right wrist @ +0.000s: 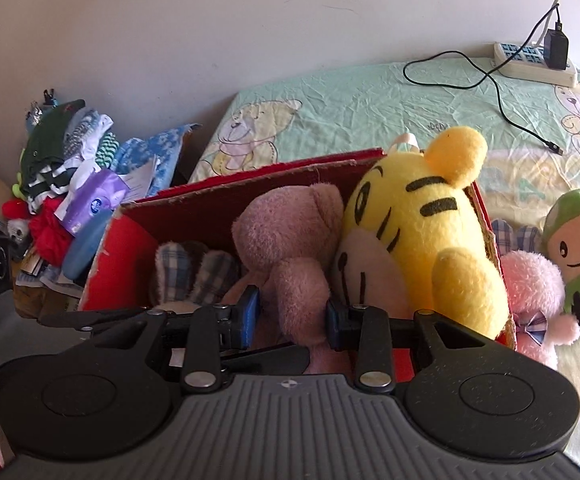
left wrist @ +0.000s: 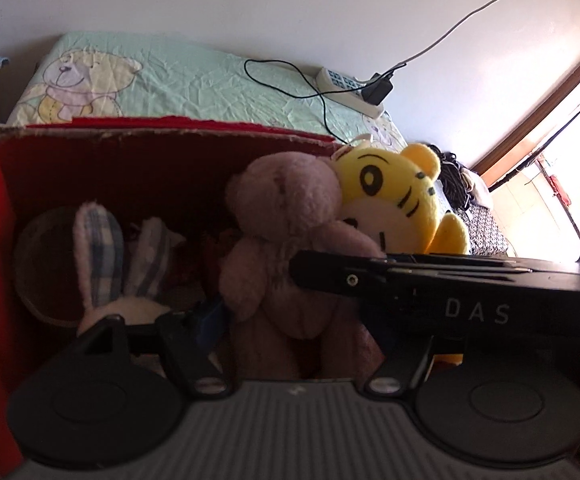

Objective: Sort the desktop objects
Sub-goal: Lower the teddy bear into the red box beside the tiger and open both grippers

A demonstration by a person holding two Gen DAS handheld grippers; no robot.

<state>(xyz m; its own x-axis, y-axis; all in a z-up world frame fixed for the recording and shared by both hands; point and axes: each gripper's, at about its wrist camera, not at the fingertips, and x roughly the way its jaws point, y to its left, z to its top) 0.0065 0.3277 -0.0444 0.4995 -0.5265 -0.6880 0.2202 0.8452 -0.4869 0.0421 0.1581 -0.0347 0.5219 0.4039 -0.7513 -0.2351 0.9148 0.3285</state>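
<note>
a pink bear [right wrist: 290,256] is held over the red box [right wrist: 209,212] by the right gripper [right wrist: 290,316] and left gripper [left wrist: 290,320], where the yellow tiger [right wrist: 430,240] could be toppled out.

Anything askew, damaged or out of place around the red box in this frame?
The red cardboard box has a ragged, torn top edge. The yellow striped tiger plush leans tilted over its right wall rather than sitting inside. The brown teddy bear stands between the right gripper fingers.
</note>
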